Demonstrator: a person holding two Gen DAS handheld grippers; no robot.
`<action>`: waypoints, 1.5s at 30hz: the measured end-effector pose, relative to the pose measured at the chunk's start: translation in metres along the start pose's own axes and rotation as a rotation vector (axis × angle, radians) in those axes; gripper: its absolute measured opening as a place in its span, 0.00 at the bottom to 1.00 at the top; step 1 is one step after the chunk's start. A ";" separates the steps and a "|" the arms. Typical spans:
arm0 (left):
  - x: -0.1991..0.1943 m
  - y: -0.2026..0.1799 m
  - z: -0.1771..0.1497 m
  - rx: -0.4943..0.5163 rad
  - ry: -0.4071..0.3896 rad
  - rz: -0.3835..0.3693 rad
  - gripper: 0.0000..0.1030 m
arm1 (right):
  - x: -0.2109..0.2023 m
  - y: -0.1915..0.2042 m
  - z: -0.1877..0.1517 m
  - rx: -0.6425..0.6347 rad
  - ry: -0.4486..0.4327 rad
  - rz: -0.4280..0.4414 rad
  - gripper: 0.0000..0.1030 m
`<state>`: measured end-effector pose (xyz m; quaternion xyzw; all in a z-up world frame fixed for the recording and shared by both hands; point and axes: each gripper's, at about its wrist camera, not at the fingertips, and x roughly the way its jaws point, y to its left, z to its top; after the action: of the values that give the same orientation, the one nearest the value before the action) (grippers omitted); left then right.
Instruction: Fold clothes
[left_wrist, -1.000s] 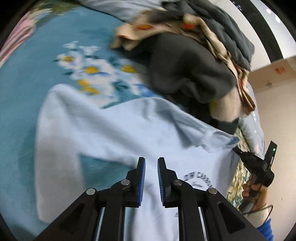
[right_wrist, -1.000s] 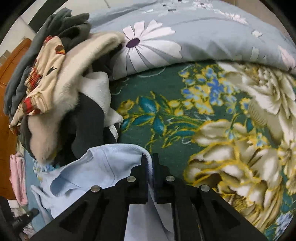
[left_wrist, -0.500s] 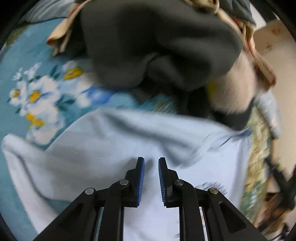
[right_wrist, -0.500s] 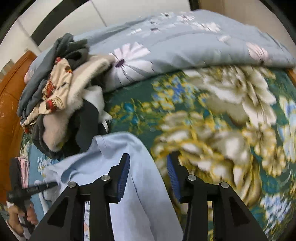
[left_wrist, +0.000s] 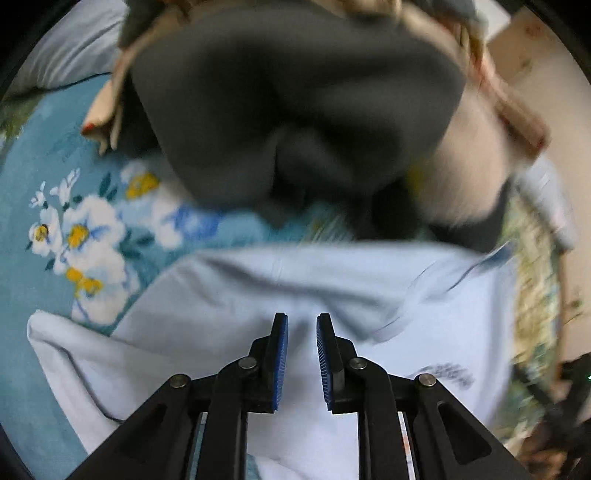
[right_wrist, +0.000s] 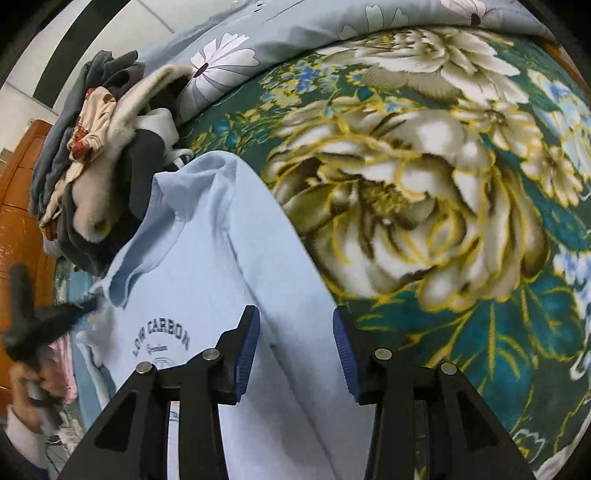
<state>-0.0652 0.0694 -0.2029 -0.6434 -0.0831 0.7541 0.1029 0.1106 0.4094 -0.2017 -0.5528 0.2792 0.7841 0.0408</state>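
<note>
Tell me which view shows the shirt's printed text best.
The right wrist view: the text on the shirt is sharp there and reads LOW CARBON. The left wrist view shows it only as a dark blur.

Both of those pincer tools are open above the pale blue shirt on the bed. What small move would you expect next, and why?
Probably the right tool drops and closes on the light blue shirt near its right edge. Its jaws are wide open just above the cloth, and the shirt lies spread, not yet folded. The left tool is also open, holding nothing.
</note>
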 end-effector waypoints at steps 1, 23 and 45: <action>0.000 -0.003 0.004 -0.008 -0.010 -0.011 0.18 | -0.001 0.000 0.000 0.001 -0.001 0.010 0.41; -0.035 0.014 -0.107 -0.315 -0.153 -0.287 0.18 | -0.044 -0.059 -0.023 0.017 0.108 -0.175 0.41; -0.049 0.054 -0.189 -0.366 -0.189 -0.359 0.18 | -0.076 -0.042 -0.109 -0.043 0.153 -0.279 0.02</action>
<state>0.1258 0.0027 -0.2002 -0.5530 -0.3399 0.7529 0.1086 0.2479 0.4106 -0.1759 -0.6450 0.1852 0.7322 0.1165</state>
